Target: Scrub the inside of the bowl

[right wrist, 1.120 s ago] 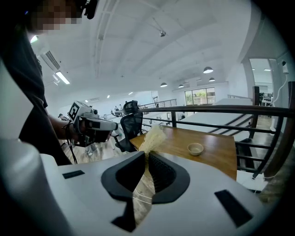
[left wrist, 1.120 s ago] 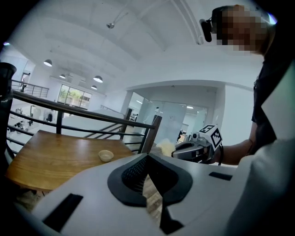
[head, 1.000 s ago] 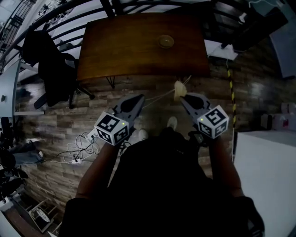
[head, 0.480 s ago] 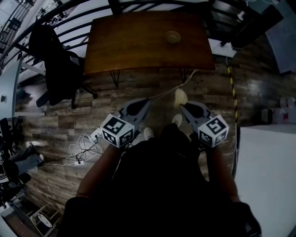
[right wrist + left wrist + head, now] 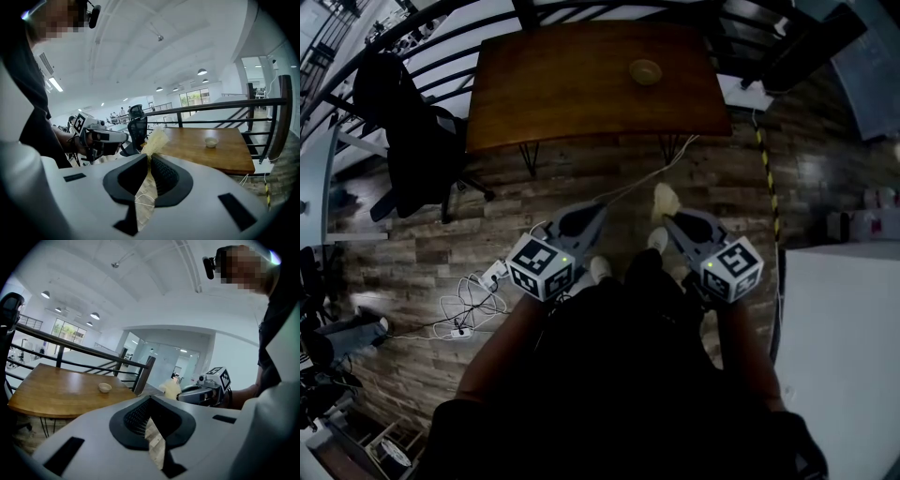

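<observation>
Across a wood-plank floor (image 5: pixel 441 234), on the far side, a brown wooden table (image 5: pixel 581 94) carried a small pale bowl (image 5: pixel 645 71), which stood upright and alone toward the table's far right part. Well short of it, the person stood on the floor with both tools held out in front. At left, the left gripper (image 5: pixel 594 212) had its jaws pressed together with nothing between them. At right, the right gripper (image 5: pixel 671 219) had its jaws pinched on the near end of a pale yellow scrub pad (image 5: pixel 664 198), whose frayed, fibrous far end stuck out beyond the tips. Neither tool was near the bowl, and scrubbing had not begun. By its looks the bowl was small, light and rigid, possibly breakable, with a smooth surface likely to skid on the polished tabletop when rubbed. A sound hold seemed to be the rim, one jaw inside and one outside, taken by the free left tool while the soft, springy pad worked the inside
</observation>
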### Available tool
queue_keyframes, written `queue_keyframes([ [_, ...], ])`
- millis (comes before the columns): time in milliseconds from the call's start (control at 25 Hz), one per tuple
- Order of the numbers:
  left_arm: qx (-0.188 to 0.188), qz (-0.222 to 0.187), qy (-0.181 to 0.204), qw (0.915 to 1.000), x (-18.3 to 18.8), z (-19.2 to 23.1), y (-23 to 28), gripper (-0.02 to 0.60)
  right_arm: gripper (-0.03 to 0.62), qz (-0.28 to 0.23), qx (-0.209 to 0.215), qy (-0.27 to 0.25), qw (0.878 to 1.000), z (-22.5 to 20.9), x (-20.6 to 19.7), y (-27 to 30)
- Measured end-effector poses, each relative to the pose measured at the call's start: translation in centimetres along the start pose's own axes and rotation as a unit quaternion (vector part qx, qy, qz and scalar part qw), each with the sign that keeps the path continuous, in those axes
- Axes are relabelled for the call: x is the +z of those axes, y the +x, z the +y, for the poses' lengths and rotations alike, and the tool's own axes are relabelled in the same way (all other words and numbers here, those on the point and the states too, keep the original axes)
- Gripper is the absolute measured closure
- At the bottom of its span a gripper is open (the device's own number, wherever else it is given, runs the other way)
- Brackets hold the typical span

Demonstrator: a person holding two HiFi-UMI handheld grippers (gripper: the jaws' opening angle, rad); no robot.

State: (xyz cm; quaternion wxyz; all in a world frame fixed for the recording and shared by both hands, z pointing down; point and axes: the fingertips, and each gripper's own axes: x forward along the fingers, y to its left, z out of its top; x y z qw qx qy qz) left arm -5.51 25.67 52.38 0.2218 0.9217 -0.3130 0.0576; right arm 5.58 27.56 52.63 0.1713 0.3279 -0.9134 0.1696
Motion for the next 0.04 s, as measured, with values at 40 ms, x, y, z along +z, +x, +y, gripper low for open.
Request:
queue_keyframes([
  [40, -0.002, 0.001, -0.001, 1.0000, -0.19, -0.17, -0.04, 0.584, 0.557, -0.003, 0.002, -0.002, 1.000, 0.18, 0.00, -0.02],
])
